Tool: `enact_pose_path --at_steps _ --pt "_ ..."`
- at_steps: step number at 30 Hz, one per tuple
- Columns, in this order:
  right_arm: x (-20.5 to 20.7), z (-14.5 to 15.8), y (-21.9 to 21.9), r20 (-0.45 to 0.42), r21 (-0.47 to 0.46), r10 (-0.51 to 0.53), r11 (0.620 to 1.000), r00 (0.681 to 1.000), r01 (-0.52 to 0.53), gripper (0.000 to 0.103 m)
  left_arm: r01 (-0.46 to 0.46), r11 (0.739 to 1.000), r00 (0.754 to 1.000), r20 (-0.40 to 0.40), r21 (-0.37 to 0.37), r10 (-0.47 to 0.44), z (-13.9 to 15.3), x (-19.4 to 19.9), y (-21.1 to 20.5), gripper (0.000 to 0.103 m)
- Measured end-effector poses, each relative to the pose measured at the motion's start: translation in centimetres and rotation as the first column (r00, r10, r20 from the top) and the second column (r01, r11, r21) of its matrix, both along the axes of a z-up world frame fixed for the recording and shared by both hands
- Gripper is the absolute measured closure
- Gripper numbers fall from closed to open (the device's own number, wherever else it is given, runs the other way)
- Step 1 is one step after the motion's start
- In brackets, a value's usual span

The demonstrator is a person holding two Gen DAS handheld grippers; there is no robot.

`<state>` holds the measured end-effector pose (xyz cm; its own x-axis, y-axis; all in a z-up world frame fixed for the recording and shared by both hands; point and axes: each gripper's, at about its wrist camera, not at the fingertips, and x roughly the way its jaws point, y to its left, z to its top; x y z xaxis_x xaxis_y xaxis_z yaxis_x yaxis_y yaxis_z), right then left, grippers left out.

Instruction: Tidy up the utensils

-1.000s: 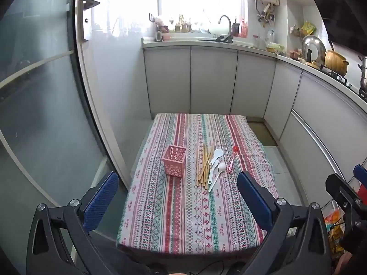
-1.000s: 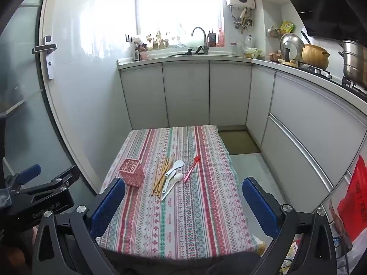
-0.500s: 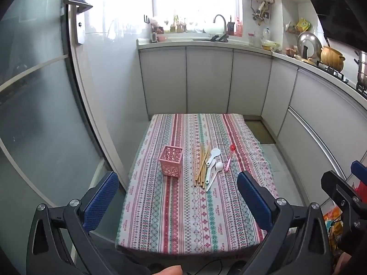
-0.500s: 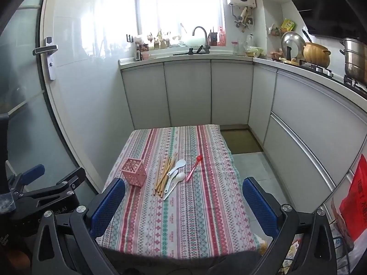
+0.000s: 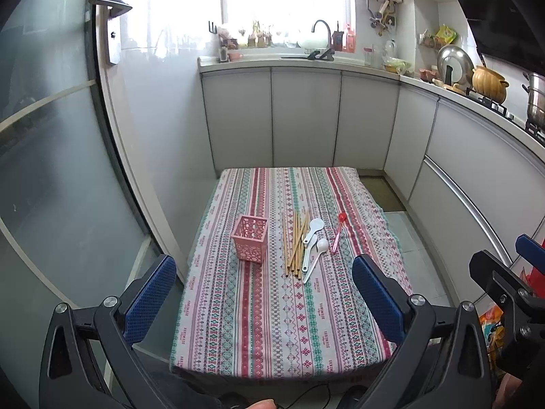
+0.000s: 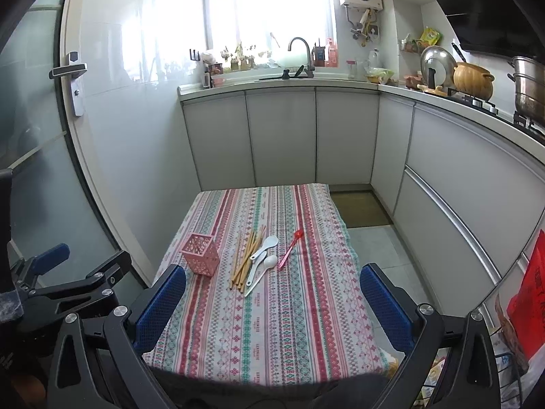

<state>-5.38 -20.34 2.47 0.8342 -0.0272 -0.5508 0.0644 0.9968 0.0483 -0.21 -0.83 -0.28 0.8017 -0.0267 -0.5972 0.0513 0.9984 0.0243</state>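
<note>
Pink basket (image 5: 249,242), white spoons (image 5: 314,229), striped tablecloth (image 5: 272,306).

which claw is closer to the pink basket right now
Left. The left claw hangs open at the near table edge, the basket just left of its centre line. The right claw, also open, sits further right, basket by its left finger.

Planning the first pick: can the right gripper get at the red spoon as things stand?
Probably yes. The right gripper is open, held back over the near table edge, and the red spoon lies alone on the cloth, right of the white spoons, with nothing between.
</note>
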Motion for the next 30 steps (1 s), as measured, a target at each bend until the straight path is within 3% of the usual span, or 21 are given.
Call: enact_pose_path --at_steps 30 --pt "0.32 -0.22 0.27 -0.004 0.004 0.006 1.000 1.000 -0.006 0.000 0.008 1.000 1.000 0.001 -0.011 -0.008 -0.05 0.02 0.18 0.000"
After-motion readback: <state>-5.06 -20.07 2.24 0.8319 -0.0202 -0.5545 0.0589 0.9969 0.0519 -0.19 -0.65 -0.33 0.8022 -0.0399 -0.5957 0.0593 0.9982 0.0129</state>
